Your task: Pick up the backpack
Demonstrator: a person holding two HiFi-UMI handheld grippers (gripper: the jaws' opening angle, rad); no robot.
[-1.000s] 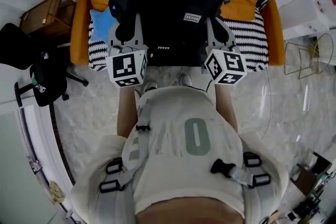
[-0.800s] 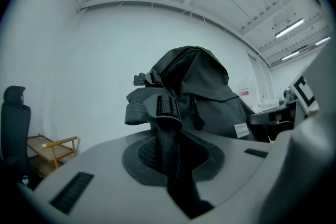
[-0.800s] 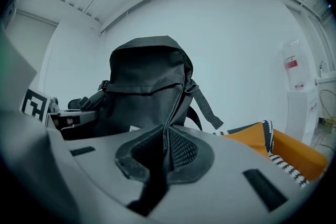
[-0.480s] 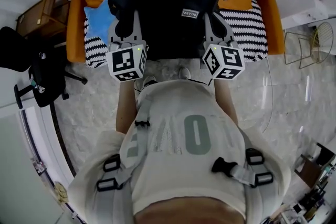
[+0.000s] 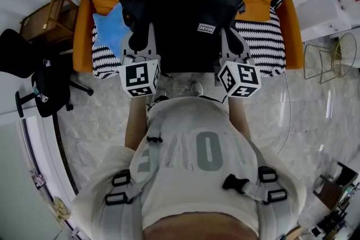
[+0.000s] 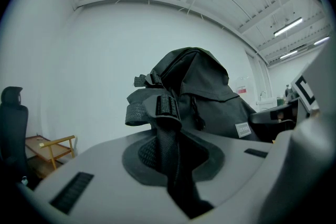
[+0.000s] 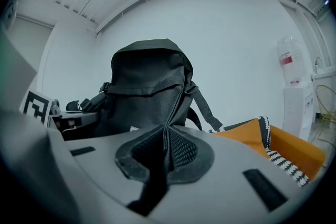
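Observation:
A black backpack (image 5: 185, 3) hangs upright over the orange sofa (image 5: 292, 25), filling the top middle of the head view. My left gripper (image 5: 139, 41) is shut on the backpack's left shoulder strap (image 6: 169, 136), whose webbing runs between the jaws. My right gripper (image 5: 232, 39) is shut on the other strap (image 7: 167, 149), pinched between its dark pads. Both gripper views look level at the backpack's body (image 6: 205, 94) (image 7: 149, 84) just ahead. The bottom of the backpack is hidden behind the grippers.
The sofa carries black-and-white striped cushions (image 5: 261, 42) and a blue cushion (image 5: 109, 31). A wooden side table (image 5: 48, 11) and a black office chair (image 5: 42, 78) stand at the left. A white unit (image 5: 332, 8) and a wire stool (image 5: 337, 59) stand at the right.
Both grippers have sunk a little together with the backpack held by its straps. More of the blue cushion now shows at the left.

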